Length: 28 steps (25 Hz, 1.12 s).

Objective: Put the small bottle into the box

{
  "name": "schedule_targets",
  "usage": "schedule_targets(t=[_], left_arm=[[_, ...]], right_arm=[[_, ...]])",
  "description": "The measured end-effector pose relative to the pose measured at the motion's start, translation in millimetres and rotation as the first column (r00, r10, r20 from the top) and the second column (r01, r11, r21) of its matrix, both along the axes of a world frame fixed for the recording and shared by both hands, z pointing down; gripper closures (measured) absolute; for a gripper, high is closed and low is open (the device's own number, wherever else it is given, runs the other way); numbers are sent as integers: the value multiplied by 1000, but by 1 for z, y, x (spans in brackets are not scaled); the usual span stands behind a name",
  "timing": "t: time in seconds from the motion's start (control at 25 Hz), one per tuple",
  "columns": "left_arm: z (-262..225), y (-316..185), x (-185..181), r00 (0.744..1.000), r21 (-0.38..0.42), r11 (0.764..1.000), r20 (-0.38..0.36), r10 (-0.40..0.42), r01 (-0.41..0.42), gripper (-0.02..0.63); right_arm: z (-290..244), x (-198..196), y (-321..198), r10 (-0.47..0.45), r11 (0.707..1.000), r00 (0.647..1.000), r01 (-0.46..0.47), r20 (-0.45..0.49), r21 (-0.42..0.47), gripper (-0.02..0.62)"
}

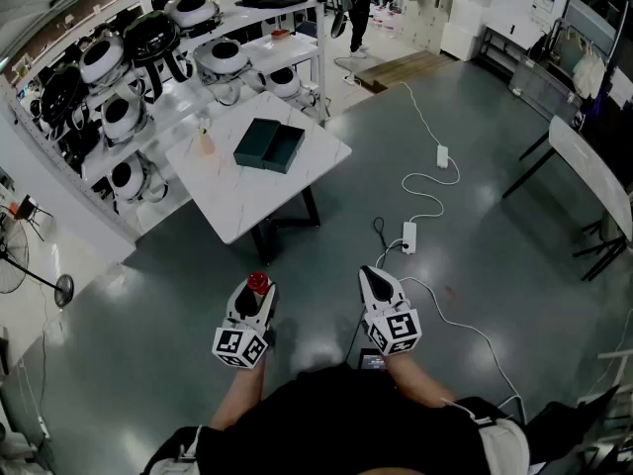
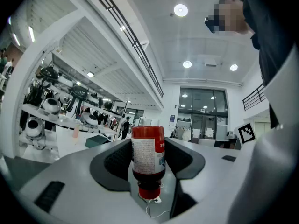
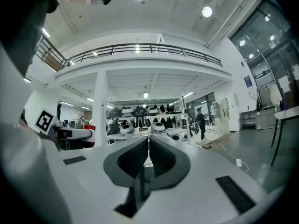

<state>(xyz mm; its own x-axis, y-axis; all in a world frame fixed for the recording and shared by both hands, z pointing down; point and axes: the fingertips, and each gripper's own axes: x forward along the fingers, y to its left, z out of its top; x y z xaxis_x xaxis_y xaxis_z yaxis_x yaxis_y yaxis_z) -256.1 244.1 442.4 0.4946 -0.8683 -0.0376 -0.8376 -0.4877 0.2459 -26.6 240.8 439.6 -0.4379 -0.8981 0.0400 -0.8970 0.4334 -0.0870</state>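
Left hand-held gripper (image 1: pixel 257 293) clamped one round red bottle (image 2: pixel 148 155); right hand-held gripper (image 1: pixel 376 273) was closed, empty. One dark rectangular open box (image 1: pixel 269 145) sat on white table (image 1: pixel 247 201), upper left.

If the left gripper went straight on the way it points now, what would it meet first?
Likely the near edge of the white table; only floor lies between. The left gripper, shut on the red bottle, has the dark box left of its line. Height is hard to judge.
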Motion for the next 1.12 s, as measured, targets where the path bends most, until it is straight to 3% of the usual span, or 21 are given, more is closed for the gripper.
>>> schedule_targets(t=[0.2,0.48,0.6,0.76,1.12], left_arm=[[-14,24,-22,999,18,999,8,-43,43,373],[-26,54,-24,1000,38,999,6,-18,18,373],[-21,63,-23,1000,18,1000,4,-9,9,373],[-26,68,-19,1000,30,999,-2,21,-21,373],[-47,56,13,996,68,994,-5,87,-87,373]], right_arm=[[12,-18,25,-17,999,1000,16,-6,-43,558],[11,-30,43,-46,998,998,48,48,-34,558],[3,-27,50,-59,998,991,58,123,17,558],[3,-19,52,-46,999,995,44,92,26,558],[-6,10,48,-62,997,991,57,118,45,558]])
